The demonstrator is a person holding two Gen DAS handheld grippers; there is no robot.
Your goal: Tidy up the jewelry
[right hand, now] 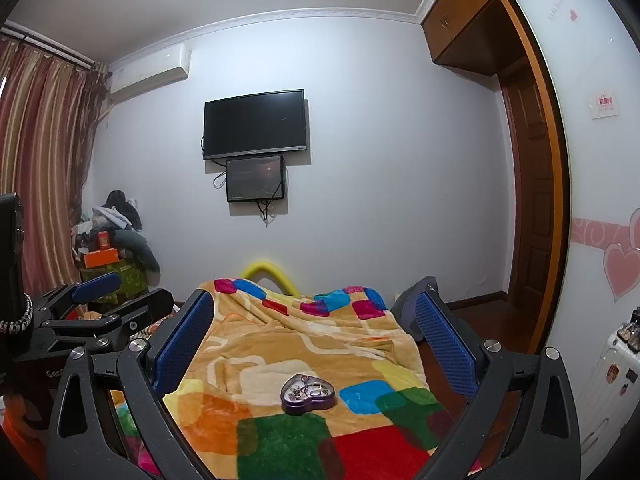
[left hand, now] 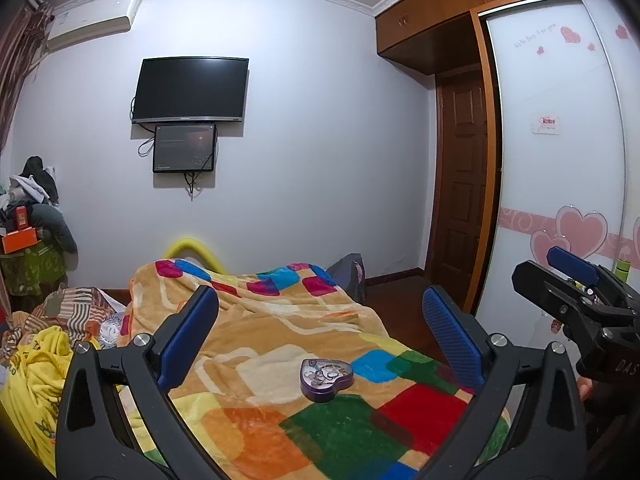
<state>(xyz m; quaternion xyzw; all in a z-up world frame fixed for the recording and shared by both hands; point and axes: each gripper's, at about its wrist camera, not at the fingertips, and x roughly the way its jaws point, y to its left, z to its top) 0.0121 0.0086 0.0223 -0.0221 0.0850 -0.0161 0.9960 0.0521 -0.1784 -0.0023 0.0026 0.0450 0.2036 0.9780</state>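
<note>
A purple heart-shaped jewelry box (left hand: 326, 378) lies open-topped on a colourful patchwork blanket (left hand: 304, 320), with several silver pieces inside. It also shows in the right wrist view (right hand: 307, 394). My left gripper (left hand: 320, 332) is open and empty, raised above the bed with the box low between its blue pads. My right gripper (right hand: 314, 340) is open and empty, likewise hovering short of the box. The right gripper also shows at the right edge of the left wrist view (left hand: 576, 280); the left gripper shows at the left of the right wrist view (right hand: 100, 296).
The blanket (right hand: 304, 360) covers a bed. A yellow garment (left hand: 36, 384) and striped bedding lie at its left. A cluttered pile (right hand: 112, 240) stands by the curtain. A TV (right hand: 256, 124) hangs on the far wall. A wardrobe with heart decals (left hand: 560, 160) and a white suitcase (right hand: 616, 376) stand right.
</note>
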